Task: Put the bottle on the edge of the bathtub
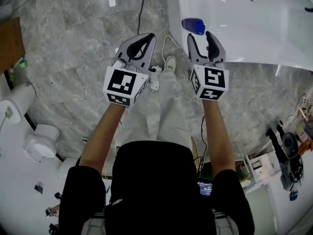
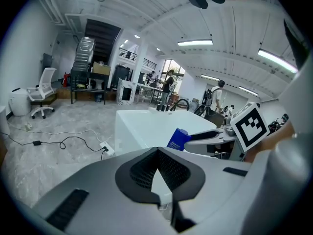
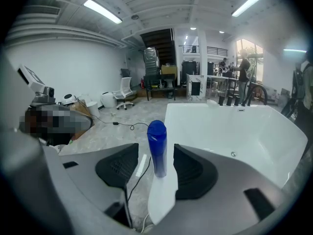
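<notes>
Your left gripper (image 1: 146,37), centre-left of the head view, has its jaws together on nothing and plays no part here. Your right gripper (image 1: 201,35) has its jaws wide apart, the pads (image 3: 117,168) clear of the blue bottle (image 1: 193,26), which looks upright between them. The bottle stands on the edge of the bathtub (image 1: 244,58), at its corner, top centre of the frame. The risk, as I judge it: draw back crooked and a pad clips the tall bottle, tipping it onto the floor (image 1: 73,33) or into the tub.

blue bottle (image 3: 156,148); white bathtub (image 3: 244,131); grey marbled floor (image 1: 73,43)
</notes>
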